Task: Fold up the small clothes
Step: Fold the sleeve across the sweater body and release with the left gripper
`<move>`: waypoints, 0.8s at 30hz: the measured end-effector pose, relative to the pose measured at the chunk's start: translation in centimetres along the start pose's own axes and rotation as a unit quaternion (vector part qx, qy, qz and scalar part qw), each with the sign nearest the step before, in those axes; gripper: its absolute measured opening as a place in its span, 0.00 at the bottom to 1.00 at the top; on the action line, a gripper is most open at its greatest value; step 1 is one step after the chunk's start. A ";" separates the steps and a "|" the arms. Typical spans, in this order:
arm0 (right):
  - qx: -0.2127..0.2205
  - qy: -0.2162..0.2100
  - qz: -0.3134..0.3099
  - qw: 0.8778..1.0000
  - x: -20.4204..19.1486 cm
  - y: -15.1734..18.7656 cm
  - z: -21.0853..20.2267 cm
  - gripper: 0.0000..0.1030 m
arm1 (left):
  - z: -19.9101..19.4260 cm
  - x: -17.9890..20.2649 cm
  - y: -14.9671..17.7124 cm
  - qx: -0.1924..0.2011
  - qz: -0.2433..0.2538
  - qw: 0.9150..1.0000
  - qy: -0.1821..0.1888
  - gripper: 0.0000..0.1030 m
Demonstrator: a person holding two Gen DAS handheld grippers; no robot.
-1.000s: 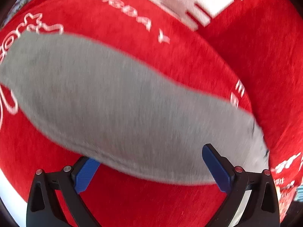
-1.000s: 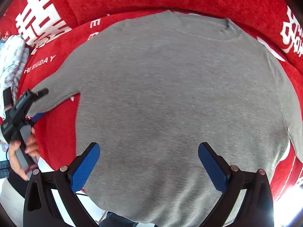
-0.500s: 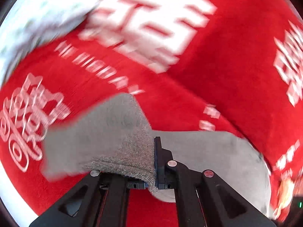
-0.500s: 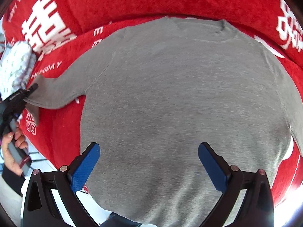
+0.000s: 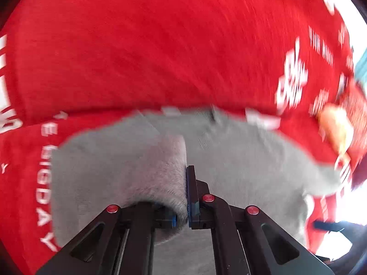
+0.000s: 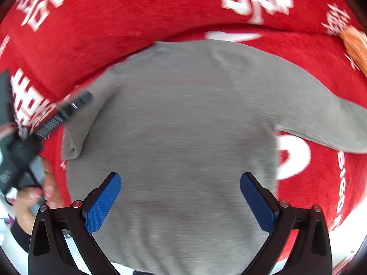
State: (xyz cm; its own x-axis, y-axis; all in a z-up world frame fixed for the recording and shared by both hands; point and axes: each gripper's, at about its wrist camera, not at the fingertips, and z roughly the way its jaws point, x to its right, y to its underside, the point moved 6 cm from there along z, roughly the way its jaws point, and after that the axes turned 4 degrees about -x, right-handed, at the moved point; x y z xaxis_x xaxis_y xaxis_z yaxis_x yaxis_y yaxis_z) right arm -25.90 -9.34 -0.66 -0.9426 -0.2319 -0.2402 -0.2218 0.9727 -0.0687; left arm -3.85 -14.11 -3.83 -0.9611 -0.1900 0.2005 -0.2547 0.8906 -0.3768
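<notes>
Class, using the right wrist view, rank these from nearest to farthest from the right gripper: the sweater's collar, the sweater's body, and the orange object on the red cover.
1. Sweater's body: directly under the open right gripper.
2. Sweater's collar: at the garment's far edge, ahead.
3. Orange object: far upper right, beyond the sweater.

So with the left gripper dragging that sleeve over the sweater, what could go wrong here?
The left gripper pinches only the edge of the left sleeve, so it might slip out mid-fold. The right gripper hovers open above the grey sweater, pinning nothing, so the body may shift or bunch on the red cloth.
</notes>
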 end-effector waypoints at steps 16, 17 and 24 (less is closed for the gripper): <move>0.038 0.062 -0.249 0.966 -10.4 -3.9 1.8 1.00 | -7.0 -10.6 6.3 -0.004 -0.047 0.986 -0.161 0.89; 0.039 0.079 -0.293 0.952 -12.6 -3.9 2.8 1.00 | -6.8 -13.5 6.8 -0.022 -0.075 0.980 -0.181 0.89; 0.046 0.235 -0.478 0.845 -19.4 -2.9 11.9 0.78 | -2.6 -20.4 8.9 -0.082 -0.158 0.971 -0.161 0.89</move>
State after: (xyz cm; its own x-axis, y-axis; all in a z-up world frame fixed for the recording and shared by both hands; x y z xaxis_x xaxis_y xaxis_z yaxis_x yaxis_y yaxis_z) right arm -4.02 -7.75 -7.31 -0.3434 -0.8603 0.3768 -0.9382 0.3329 -0.0948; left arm 13.72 -1.21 -8.89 -0.8282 -0.5601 -0.0198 -0.5472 0.8157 -0.1877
